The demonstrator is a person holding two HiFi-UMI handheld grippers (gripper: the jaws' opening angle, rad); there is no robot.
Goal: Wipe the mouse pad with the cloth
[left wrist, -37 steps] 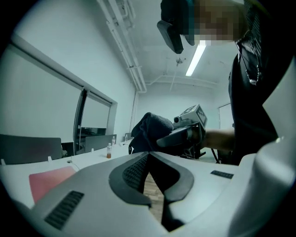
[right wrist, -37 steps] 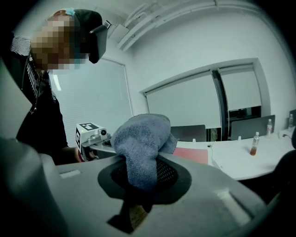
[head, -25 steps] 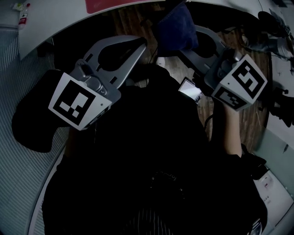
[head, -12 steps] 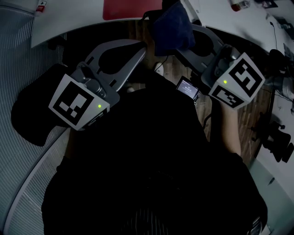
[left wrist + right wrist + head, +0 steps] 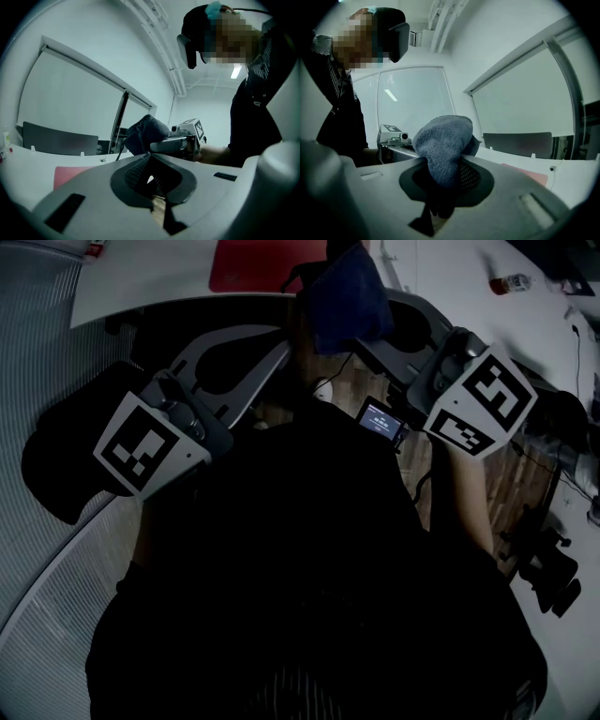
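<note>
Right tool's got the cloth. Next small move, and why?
Probably move the right tool forward and left, down toward the red mouse pad. It is shut on the cloth, held above the white table, and the cloth isn't touching the pad.

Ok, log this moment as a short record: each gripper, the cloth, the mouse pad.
left gripper: jaws together, nothing between them
right gripper: shut on the cloth
cloth: dark blue, bunched, held in the air
mouse pad: red, flat on the white table, beyond both grippers, not touched by the cloth
wiping: not yet begun
</note>
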